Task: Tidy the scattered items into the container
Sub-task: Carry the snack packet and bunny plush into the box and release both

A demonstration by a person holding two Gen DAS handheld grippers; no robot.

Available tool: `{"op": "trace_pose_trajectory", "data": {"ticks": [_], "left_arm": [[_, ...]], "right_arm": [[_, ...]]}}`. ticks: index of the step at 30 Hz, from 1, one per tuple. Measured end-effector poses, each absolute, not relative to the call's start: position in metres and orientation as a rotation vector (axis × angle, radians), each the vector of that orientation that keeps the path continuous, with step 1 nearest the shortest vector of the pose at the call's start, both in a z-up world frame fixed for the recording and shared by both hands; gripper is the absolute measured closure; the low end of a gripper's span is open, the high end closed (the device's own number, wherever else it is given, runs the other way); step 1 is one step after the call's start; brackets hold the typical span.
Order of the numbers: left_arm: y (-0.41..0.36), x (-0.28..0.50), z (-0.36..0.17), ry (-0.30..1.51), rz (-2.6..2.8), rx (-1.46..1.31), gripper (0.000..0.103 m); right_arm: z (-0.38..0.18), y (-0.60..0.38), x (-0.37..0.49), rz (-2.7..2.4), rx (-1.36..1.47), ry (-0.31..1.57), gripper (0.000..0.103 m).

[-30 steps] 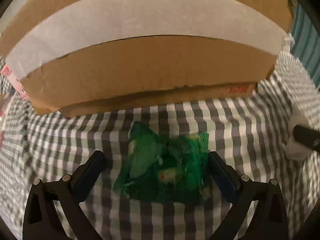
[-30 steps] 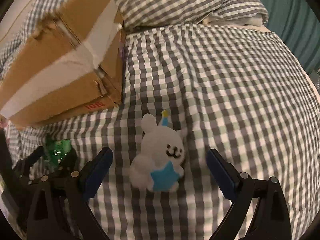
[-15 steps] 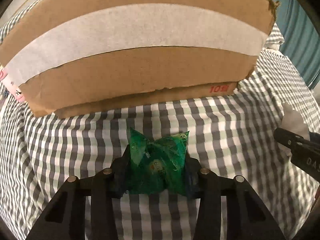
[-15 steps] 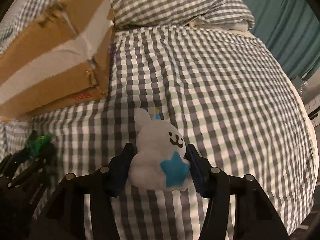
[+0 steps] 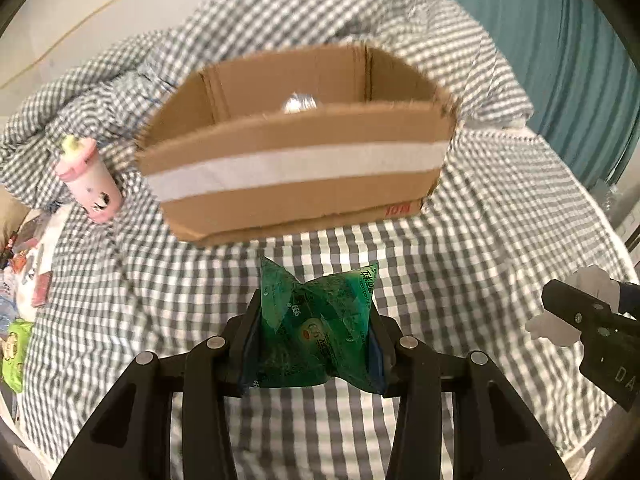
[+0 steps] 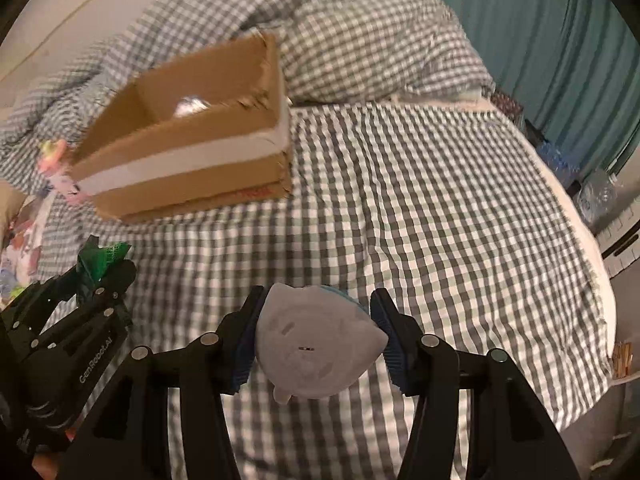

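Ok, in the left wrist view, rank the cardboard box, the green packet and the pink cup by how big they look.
1. cardboard box, clearly the largest.
2. green packet, though it sits right at the camera in the left gripper, so its true size against the cup is unsure.
3. pink cup, the smallest.

Left gripper clamped on green packet, right gripper clamped on white toy

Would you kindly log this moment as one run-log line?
left tool: shut on green packet | right tool: shut on white plush | cardboard box: open, ahead
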State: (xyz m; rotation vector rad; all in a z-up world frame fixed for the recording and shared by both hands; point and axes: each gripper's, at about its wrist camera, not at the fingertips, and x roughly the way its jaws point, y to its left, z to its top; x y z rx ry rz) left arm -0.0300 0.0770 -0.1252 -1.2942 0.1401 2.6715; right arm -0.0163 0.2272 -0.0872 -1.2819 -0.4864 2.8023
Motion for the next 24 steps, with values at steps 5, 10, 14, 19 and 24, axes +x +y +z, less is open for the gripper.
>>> {"op": "trace_pose_trajectory", "data": {"ticks": [5, 10, 14, 19, 24], "left_arm": [[0.056, -0.007, -0.1, 0.095, 2.704, -1.246, 0.059], [0.036, 0.0, -0.083, 0.08, 2.728, -1.231, 0.059], [0.02, 0.002, -0.068, 0.071, 2.767, -1.2, 0.059], [0.01, -0.006, -0.059, 0.064, 2.79, -1.206, 0.059], [0.005, -0.029, -0.046, 0.048, 2.8, -1.194, 0.059]], "right_arm": [[-0.064, 0.206, 0.017, 2.863, -1.202, -0.51, 0.05], [-0.052, 0.189, 0.034, 2.916, -1.16, -0.517, 0.05], [-0.044, 0.177, 0.037, 2.941, -1.138, -0.518, 0.05], [-0.033, 0.159, 0.03, 2.988, -1.148, -0.521, 0.05], [-0.016, 0.142, 0.009, 3.025, -1.14, -0.53, 0.05]]}}
